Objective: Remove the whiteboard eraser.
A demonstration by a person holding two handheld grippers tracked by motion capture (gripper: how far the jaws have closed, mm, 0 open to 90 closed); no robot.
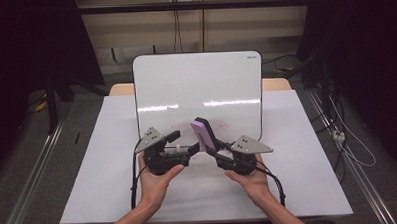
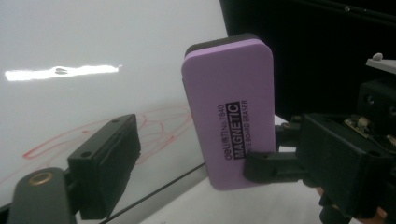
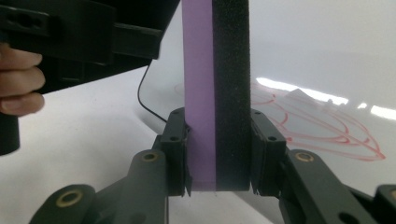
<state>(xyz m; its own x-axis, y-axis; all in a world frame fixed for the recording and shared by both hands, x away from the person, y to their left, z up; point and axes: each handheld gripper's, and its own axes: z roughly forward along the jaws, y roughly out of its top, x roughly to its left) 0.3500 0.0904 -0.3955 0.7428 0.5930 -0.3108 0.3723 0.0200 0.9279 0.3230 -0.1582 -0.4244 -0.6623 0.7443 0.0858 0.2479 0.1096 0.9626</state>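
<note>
A purple whiteboard eraser [image 1: 203, 133] with a black felt back is held upright, with my right gripper [image 1: 211, 146] shut on its lower end. In the right gripper view the jaws of the right gripper [image 3: 217, 156] press on the purple face and the felt of the eraser [image 3: 215, 84]. My left gripper [image 1: 187, 148] is open just left of the eraser, which reads "MAGNETIC" [image 2: 229, 116]; one of its fingers [image 2: 105, 163] shows at lower left. Behind lies a whiteboard [image 1: 198, 82] with a red scribble [image 1: 184, 126] near its front edge.
The whiteboard rests on a white sheet [image 1: 108, 170] that covers the table. Metal rails [image 1: 33, 173] run along both sides of the table. Dark curtains and cables [image 1: 347, 137] stand around it.
</note>
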